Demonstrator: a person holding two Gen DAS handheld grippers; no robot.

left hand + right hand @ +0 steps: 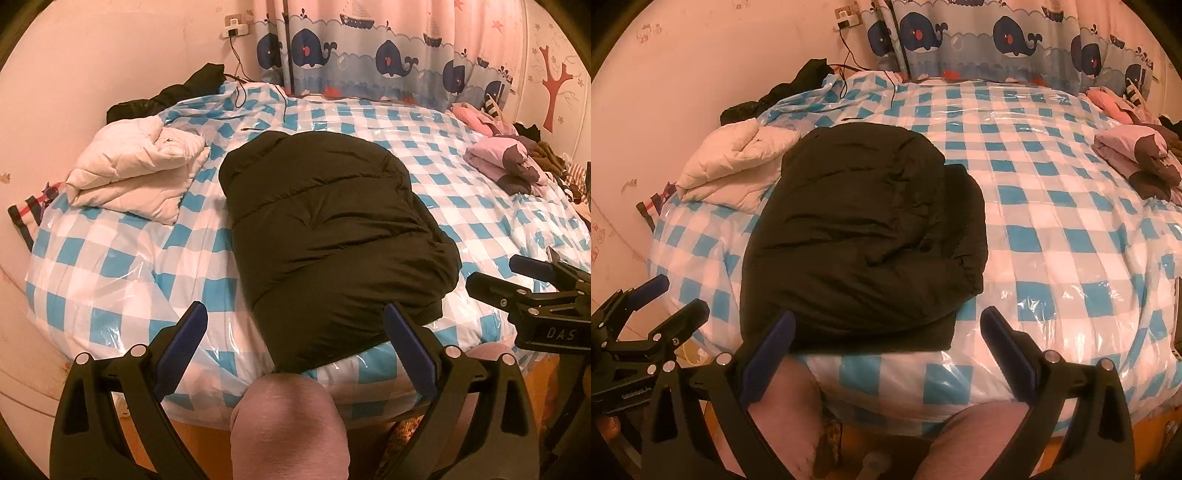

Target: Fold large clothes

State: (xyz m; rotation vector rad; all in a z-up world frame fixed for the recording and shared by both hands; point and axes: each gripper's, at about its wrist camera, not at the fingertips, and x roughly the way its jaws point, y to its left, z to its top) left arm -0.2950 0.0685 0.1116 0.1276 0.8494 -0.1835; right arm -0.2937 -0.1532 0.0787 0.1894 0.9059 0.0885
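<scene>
Warm, dim orange light fills the room; its source seems to be overhead. Glare streaks the plastic cover (1052, 306) at lower right. Fisheye bending curves every edge, corners black, detail soft.

Whale-print curtain (369, 59) hangs behind bed (110, 258) under blue-white check cover. Wall socket (236, 27) feeds black cable (240, 81) trailing onto bed. Red tree decal (554, 81) on right wall.

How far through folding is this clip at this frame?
Looks done: black puffer jacket lies as a compact bundle on the checked bed, with a folded white quilted coat beside it. In hand: nothing; left gripper and right gripper are open. Left: loose clothes on the right.
</scene>
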